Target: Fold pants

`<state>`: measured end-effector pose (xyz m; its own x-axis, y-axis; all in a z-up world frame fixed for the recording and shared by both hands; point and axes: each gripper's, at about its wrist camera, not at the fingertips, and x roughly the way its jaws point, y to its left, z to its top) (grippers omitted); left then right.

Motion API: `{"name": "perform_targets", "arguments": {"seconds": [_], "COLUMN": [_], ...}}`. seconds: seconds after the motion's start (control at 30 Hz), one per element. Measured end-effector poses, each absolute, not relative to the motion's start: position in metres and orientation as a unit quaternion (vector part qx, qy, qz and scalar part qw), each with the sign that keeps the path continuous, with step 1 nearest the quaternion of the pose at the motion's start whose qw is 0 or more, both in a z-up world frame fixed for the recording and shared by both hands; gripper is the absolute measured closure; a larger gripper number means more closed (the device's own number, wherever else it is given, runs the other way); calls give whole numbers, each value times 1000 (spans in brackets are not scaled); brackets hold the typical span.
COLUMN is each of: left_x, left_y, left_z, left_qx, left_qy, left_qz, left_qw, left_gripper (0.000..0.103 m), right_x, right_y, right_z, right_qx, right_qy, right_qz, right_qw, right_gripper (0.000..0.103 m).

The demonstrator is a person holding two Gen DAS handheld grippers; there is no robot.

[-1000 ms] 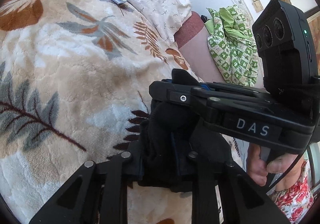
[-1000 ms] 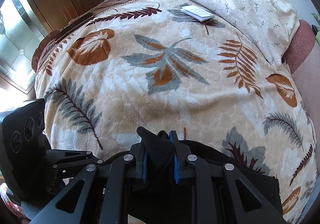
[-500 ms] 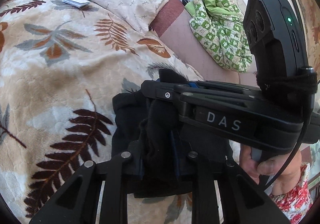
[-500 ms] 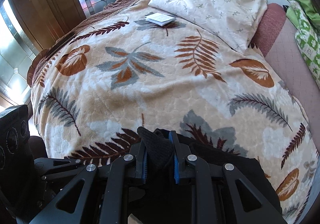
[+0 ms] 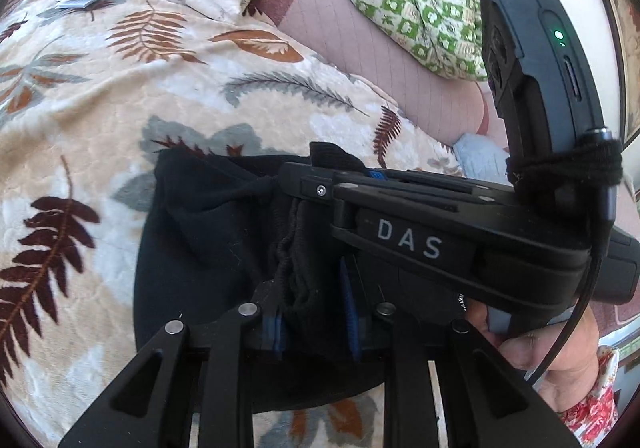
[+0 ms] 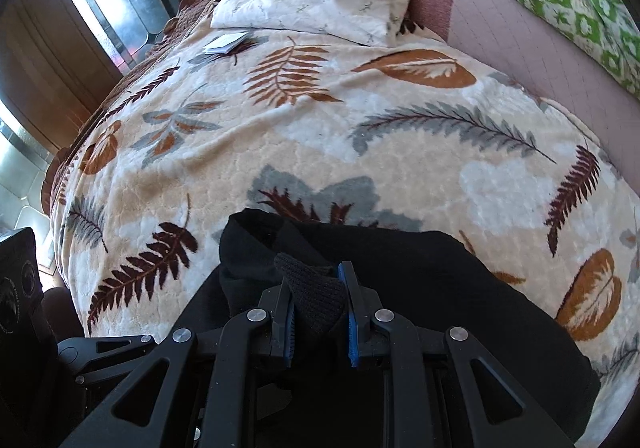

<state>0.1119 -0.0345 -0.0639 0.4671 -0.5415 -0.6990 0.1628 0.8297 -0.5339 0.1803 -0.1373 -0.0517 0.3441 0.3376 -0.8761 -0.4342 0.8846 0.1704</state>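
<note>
While both grippers clamp pants (image 6: 420, 272) | blanket (image 6: 360, 135) bare beyond

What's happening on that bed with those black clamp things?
A person is folding black pants on a leaf-patterned blanket. Each hand holds a pair of tongs, and both the left tongs and the right tongs are clamped shut on bunched black fabric. Part of the pants lies on the blanket.

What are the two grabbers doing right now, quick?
Left gripper: closed, pinching the bunched edge of the black pants.
Right gripper: closed, pinching another bit of the black pants.
</note>
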Motion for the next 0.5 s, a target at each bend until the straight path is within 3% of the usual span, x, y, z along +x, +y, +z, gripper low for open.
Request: {"name": "perform_targets", "arguments": {"seconds": [0.07, 0.1, 0.13, 0.23, 0.33, 0.5], "left_x": [110, 110, 107, 96, 78, 52], "left_y": [-47, -52, -57, -64, -61, -33], "left_z": [-67, -68, -70, -70, -67, -64], "left_qx": [-189, -184, -179, -169, -161, -166], "left_qy": [474, 476, 480, 488, 489, 487], "left_qz": [-209, -211, -216, -233, -248, -240], "left_qw": [835, 834, 831, 824, 821, 823], "left_gripper": [75, 68, 59, 53, 45, 45], "right_x": [182, 182, 182, 178, 170, 146], "right_y": [-151, -157, -165, -191, -220, -255], "right_z": [-60, -63, -66, -67, -65, -50], "right_qx": [-32, -29, -27, -23, -12, 25], "right_qy": [525, 526, 526, 514, 503, 475], "right_qz": [228, 222, 212, 182, 152, 131], "right_qw": [819, 820, 823, 838, 851, 870], "right_gripper": [79, 76, 68, 43, 40, 40]}}
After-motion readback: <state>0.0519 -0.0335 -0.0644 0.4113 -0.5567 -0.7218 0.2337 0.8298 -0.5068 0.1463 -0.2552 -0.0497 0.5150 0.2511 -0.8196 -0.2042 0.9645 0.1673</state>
